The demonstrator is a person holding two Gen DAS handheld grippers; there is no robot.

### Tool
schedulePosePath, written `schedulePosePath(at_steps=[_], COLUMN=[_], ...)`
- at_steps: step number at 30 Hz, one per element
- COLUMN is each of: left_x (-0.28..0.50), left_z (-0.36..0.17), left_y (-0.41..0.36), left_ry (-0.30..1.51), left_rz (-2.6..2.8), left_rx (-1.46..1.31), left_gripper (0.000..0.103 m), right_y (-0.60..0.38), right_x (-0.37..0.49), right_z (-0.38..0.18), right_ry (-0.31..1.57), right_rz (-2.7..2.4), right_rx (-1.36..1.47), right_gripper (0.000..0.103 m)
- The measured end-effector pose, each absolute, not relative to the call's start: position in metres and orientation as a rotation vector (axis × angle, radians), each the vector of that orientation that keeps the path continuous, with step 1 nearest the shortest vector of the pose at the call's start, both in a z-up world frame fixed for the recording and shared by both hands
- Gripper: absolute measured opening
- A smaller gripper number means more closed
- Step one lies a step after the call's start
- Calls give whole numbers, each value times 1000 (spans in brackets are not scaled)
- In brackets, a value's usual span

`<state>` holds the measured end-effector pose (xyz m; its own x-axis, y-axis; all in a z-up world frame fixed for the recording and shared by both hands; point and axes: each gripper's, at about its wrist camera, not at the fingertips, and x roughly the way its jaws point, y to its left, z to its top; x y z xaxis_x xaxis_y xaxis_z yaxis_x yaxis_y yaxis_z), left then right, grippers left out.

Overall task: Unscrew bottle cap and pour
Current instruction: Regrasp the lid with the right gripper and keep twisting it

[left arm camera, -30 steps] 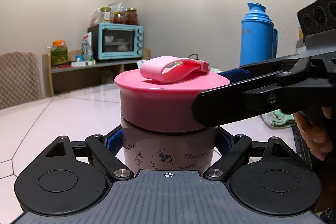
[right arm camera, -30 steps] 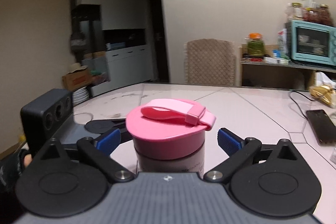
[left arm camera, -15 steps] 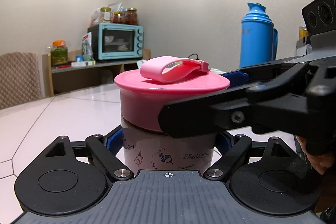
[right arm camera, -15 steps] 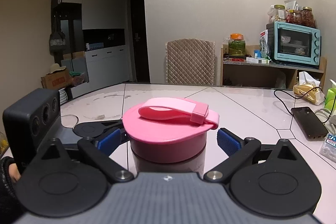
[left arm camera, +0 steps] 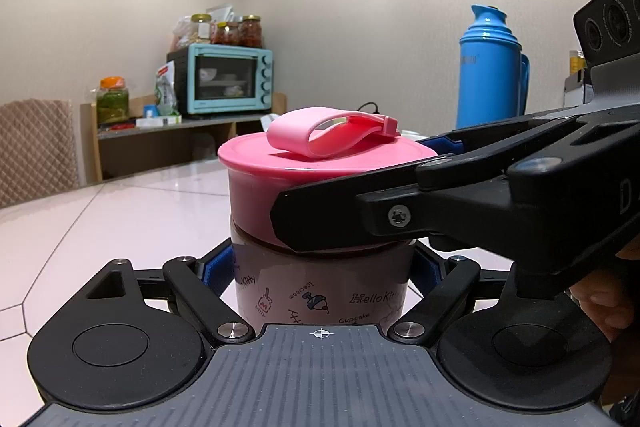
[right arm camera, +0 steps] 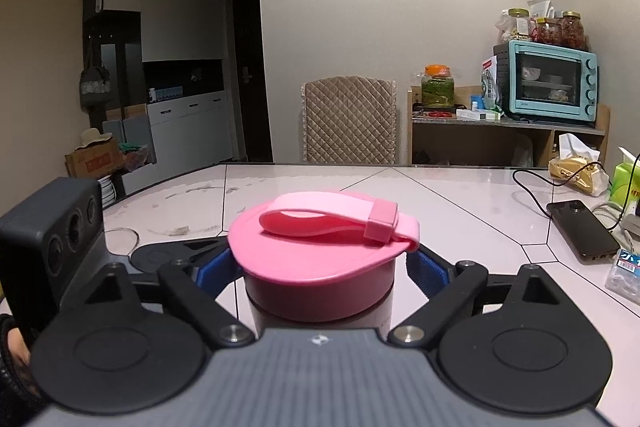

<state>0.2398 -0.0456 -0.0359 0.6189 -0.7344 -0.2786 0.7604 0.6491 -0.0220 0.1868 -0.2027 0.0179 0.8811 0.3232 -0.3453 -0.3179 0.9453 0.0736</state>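
A bottle [left arm camera: 320,291] with a printed pale body stands on the white table, topped by a wide pink cap [left arm camera: 256,195] with a pink strap loop [left arm camera: 320,135]. My left gripper [left arm camera: 320,267] is shut on the bottle's body just under the cap, blue pads on either side. My right gripper [right arm camera: 320,267] comes in from the right at cap height. Its jaws are closing and its blue pads [right arm camera: 424,267] lie against the sides of the cap [right arm camera: 312,267]. One black right finger [left arm camera: 360,215] crosses the cap's front. A hand shows at the right edge.
A blue thermos [left arm camera: 490,71] stands behind on the right. On the table [right arm camera: 460,203] to the right lie a dark phone [right arm camera: 580,231] with a cable, a snack bag and a tissue pack. A quilted chair [right arm camera: 348,119] and a shelf with a teal oven [right arm camera: 548,83] are beyond.
The right gripper's jaws have narrowed from wide apart onto the cap, and its near finger has slid left across the cap's front. The left gripper and the bottle have stayed put.
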Motion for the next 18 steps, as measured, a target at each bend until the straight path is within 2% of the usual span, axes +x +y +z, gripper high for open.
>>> schedulePosePath(at_steps=[3,18], left_x=[240,237], left_z=[-36,-36], left_y=[-46,-45], left_ry=[274,275], left_rz=[-861,-862], left_rx=[101,100], left_gripper=[90,90], right_y=[-201,-234], right_x=[188,207], right_z=[18,20], right_ry=[364,382], right_rz=[341,608], right_rx=[13,-50], right_gripper=[86,85])
